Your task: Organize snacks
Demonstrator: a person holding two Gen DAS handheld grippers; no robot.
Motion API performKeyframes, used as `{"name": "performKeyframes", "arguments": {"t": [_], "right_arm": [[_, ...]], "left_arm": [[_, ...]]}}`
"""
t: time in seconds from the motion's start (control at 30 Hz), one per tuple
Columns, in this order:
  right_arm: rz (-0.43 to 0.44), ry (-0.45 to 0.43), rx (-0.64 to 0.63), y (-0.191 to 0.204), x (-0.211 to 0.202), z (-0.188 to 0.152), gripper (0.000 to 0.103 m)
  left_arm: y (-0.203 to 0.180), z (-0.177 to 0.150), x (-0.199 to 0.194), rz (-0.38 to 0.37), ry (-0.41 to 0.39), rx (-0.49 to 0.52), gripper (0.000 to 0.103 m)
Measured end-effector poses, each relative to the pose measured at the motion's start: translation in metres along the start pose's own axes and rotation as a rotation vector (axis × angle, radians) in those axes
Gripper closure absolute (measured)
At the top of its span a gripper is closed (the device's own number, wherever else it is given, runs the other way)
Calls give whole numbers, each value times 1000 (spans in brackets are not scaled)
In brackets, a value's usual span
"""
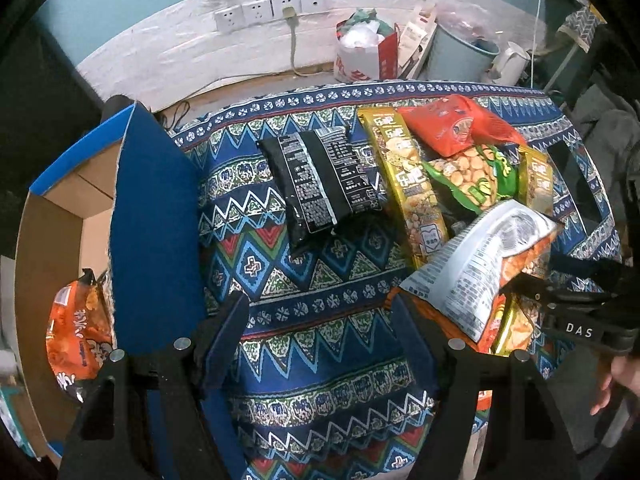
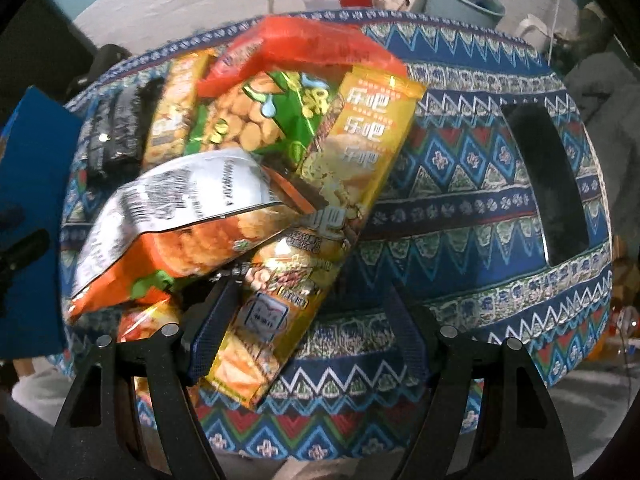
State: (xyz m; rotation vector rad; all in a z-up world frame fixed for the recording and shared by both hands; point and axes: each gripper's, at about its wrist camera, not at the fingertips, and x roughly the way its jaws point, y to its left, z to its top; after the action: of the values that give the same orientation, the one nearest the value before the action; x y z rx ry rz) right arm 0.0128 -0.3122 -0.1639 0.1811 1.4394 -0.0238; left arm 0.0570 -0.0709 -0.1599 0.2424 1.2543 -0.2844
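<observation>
A pile of snack bags lies on a patterned blue cloth: a black bag, a long yellow bag, a green bag, a red bag and a silver-orange bag. My left gripper is open and empty over bare cloth, left of the pile. My right gripper is open over the pile's near edge, its left finger beside a second yellow bag and under the silver-orange bag. The right gripper also shows in the left wrist view.
An open cardboard box with blue flaps stands at the left and holds an orange snack bag. A dark rectangular object lies on the cloth at the right. A bucket and shopping bags stand behind on the floor.
</observation>
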Motion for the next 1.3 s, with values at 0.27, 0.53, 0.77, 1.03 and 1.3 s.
{"name": "performKeyframes", "arguments": {"t": [0.27,0.53,0.77,1.03,1.3], "right_arm": [[-4,-8,-30,1,12,3,56],[-137,-62,-142,-17,-5,12,74],[-209,-82,-154,-55,-1,25,74],[-202,-87,-124,-72,25,42,73],[-166,-80,-89,-91,44,58,66]], "left_arm": [[6,15,9,-33,7,-55,28],[7,40,26,-55,18,-122,26],[2,59,51,-33,40,-146,26],[7,80,71,-22,47,-205,22],[9,88,98,-6,92,-226,22]]}}
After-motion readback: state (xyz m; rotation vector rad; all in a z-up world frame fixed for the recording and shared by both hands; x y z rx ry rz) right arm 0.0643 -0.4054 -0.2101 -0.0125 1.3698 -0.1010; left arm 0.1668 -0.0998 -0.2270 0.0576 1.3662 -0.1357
